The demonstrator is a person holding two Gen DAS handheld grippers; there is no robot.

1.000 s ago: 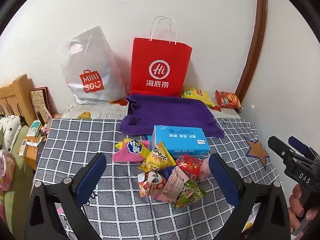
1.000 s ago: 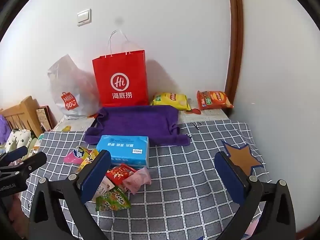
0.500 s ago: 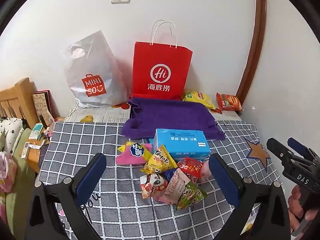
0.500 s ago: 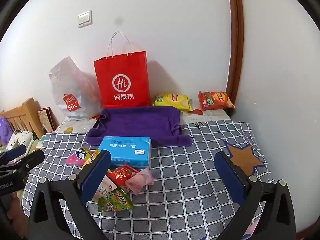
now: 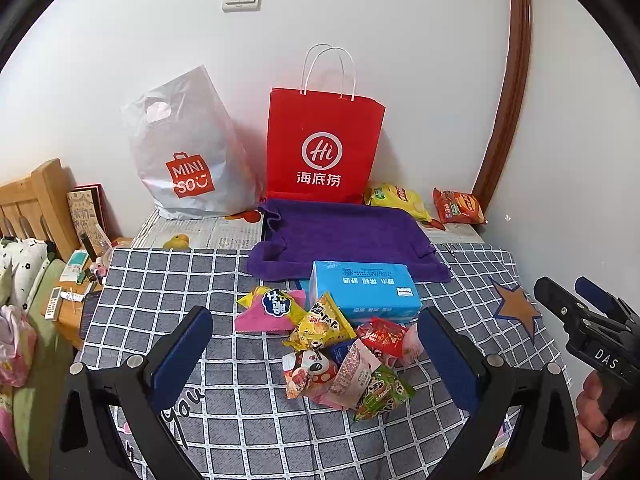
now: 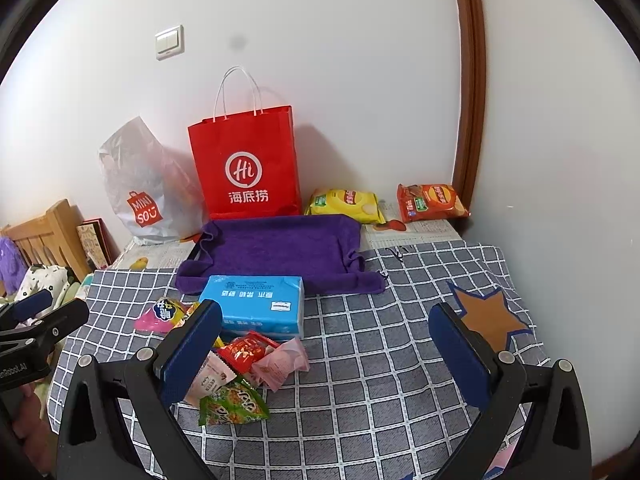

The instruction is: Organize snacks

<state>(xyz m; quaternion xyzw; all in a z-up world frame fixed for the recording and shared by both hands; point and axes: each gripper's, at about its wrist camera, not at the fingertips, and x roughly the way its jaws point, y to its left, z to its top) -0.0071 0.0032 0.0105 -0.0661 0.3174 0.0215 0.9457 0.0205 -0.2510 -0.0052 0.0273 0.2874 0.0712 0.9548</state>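
Note:
A pile of small snack packets lies on the checked cloth, in front of a blue tissue pack; the pile also shows in the right wrist view. A purple towel-lined tray sits behind it. A yellow chip bag and an orange chip bag lie by the wall. My left gripper is open and empty, hovering over the pile. My right gripper is open and empty, to the right of the pile.
A red paper bag and a grey Miniso plastic bag stand against the back wall. A wooden bed frame and bedside clutter are at the left. A wall bounds the right side.
Both grippers have drawn slightly back and upward, so the scene sits a little lower in both views. Nothing was taken hold of or moved.

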